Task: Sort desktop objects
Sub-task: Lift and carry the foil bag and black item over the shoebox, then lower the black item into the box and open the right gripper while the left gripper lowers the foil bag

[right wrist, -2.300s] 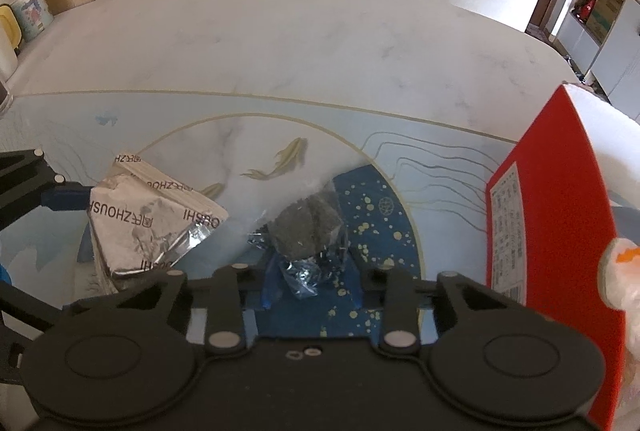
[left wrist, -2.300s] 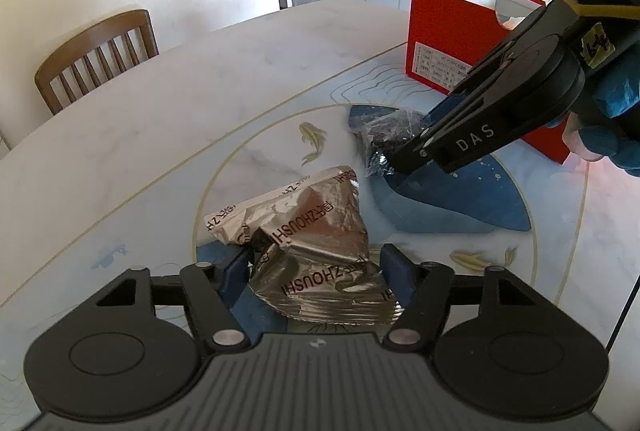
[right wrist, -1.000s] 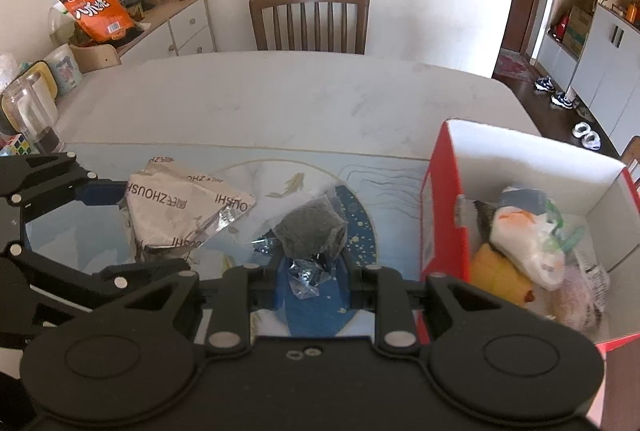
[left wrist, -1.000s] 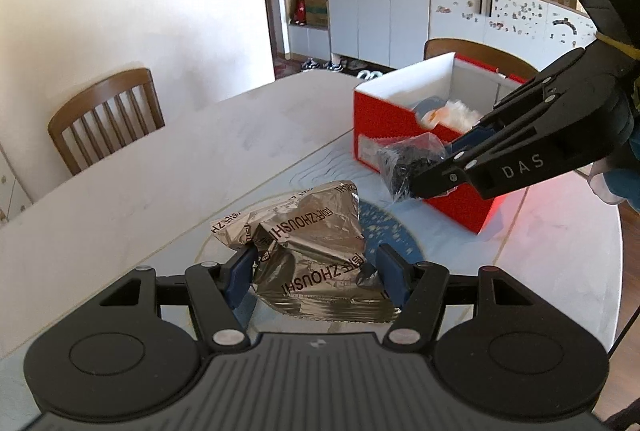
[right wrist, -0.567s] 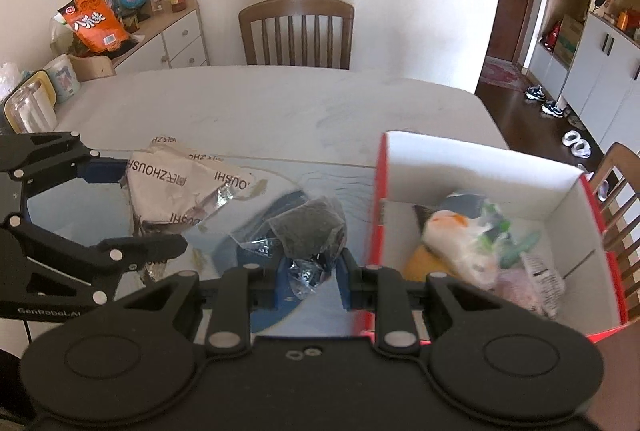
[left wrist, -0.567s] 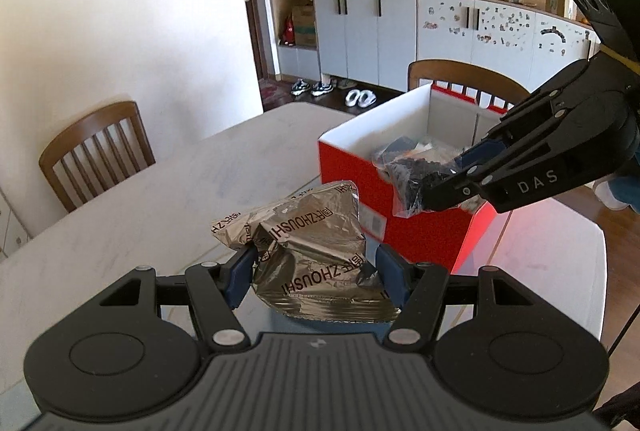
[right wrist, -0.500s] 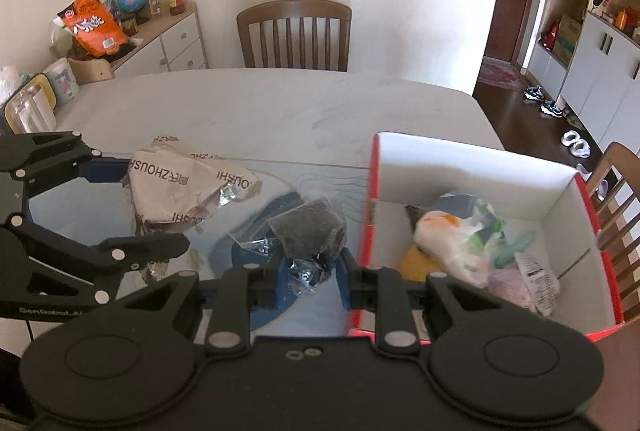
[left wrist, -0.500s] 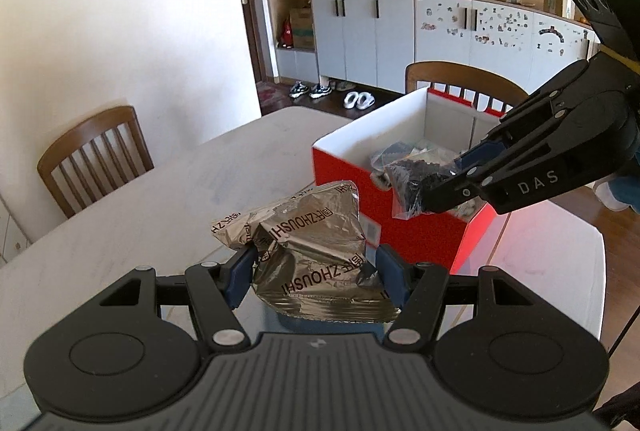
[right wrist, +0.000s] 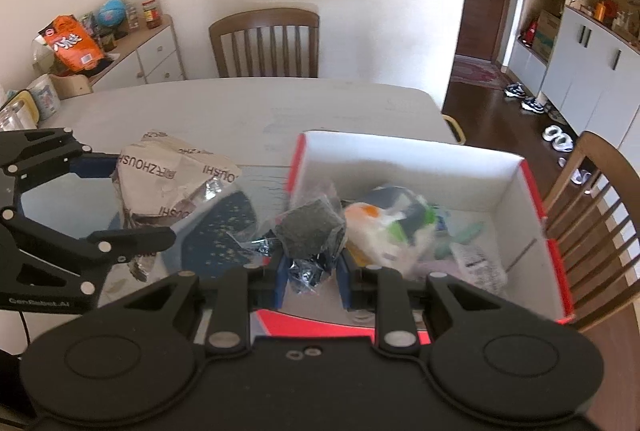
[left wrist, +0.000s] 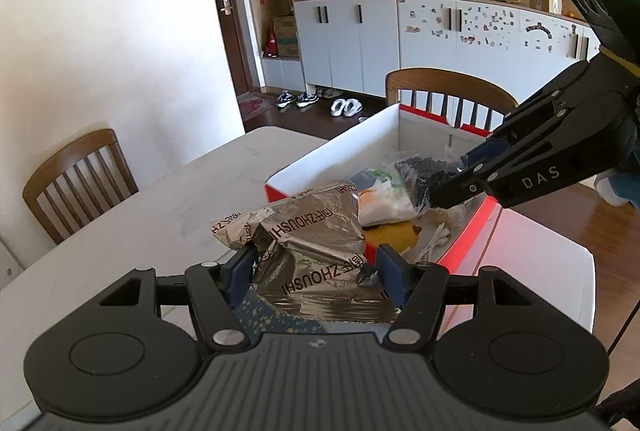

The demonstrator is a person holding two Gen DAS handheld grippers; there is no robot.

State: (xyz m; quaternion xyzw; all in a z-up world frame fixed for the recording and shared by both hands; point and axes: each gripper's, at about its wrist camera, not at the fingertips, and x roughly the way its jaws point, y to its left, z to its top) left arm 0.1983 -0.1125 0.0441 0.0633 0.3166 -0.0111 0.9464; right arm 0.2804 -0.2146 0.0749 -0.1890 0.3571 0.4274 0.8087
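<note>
Left wrist view: the left hand-held gripper (left wrist: 316, 267) is clamped on a crumpled silver foil snack bag (left wrist: 304, 243), which is held above the white marble desk (left wrist: 160, 215) just beside the near wall of the red cardboard box with white inside (left wrist: 340, 155). The right hand-held gripper (right wrist: 312, 271) is closed on a small clear plastic packet of dark contents (right wrist: 312, 231), held over the box's open interior, where a white-and-orange wrapper (right wrist: 380, 227) lies.
</note>
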